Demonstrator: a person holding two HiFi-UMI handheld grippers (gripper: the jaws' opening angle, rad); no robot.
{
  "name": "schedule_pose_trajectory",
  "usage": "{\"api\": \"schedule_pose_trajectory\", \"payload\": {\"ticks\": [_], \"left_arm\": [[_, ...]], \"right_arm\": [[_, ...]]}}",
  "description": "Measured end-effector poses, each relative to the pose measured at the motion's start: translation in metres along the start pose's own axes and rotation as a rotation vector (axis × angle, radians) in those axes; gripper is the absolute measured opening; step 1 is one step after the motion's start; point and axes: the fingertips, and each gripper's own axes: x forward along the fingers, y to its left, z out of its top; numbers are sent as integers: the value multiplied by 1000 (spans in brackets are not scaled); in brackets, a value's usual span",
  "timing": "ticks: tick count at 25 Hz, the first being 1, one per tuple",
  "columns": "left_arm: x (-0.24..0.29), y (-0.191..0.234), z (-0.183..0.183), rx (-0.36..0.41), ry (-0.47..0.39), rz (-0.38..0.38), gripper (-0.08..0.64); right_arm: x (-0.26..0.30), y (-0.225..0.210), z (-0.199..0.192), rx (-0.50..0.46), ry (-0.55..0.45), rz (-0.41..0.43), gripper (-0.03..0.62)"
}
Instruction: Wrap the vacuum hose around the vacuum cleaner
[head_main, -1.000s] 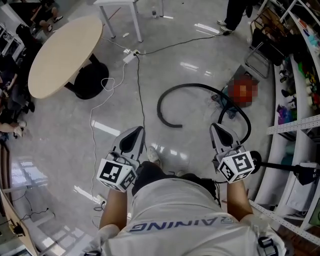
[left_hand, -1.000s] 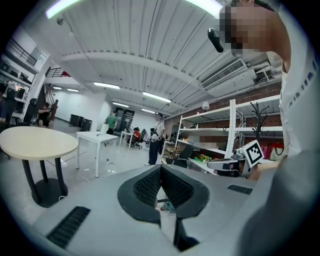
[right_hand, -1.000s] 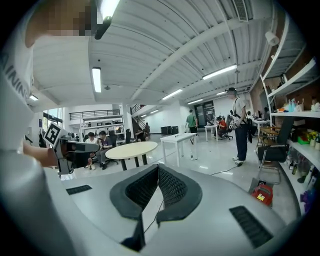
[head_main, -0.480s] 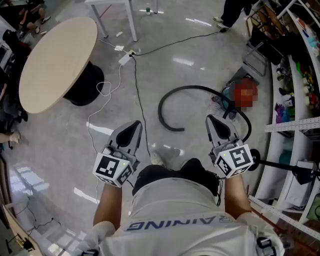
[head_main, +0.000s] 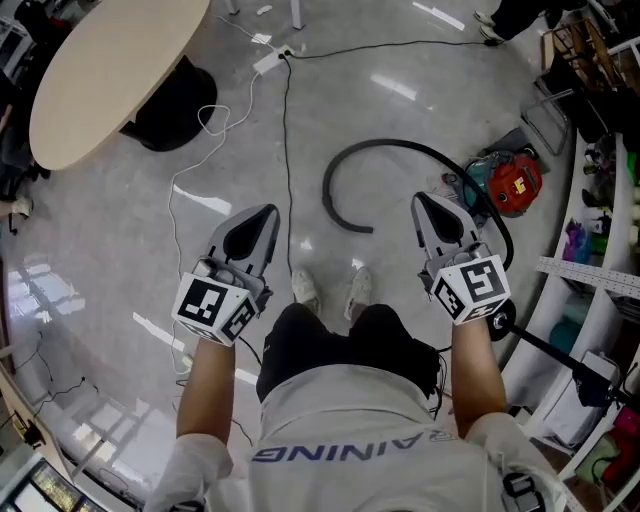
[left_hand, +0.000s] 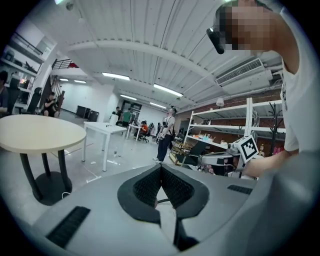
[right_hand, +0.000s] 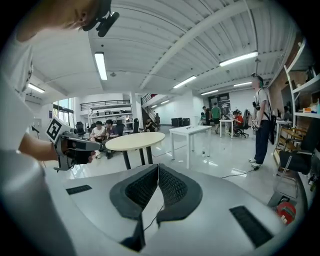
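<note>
On the shiny floor just past the person's shoes lies the black vacuum hose, bent like a big letter C. Its far end runs right, toward the red vacuum cleaner by the shelves. The near end lies loose on the floor.

The person has walked closer. A second ago the hose sat farther off and the shoes barely showed; now both shoes stand right by the loose end. The round table has slid away to the far left. Both arms have come forward and a bit lower too.

The left claw is closed with nothing in it. The right claw is closed and empty as well. Neither one touches the hose; the right claw is held out nearer the vacuum cleaner, the left one to the left of the hose.

So I think the wrapping has not started. The person is only getting near enough, and a claw will have to open before it can pick up the hose.
</note>
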Motion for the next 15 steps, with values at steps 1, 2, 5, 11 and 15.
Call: {"api": "schedule_pose_trajectory", "payload": {"ticks": [1,2,5,11,15], "left_arm": [[6,4,-11,-7,2,11,17],[13,7,-22,-20,2,18,17],[34,18,-64,-39,22,35,17],[81,81,-187,-46,107,78,17],[109,114,-262,-31,155,82,17]], "right_arm": [[9,-4,-12,-1,6,14,11],[16,-8,-26,3,13,30,11],[41,-15,-83,62,49,93,11],[116,-32,-217,82,147,120,11],[163,-43,-292,89,167,131,11]]}}
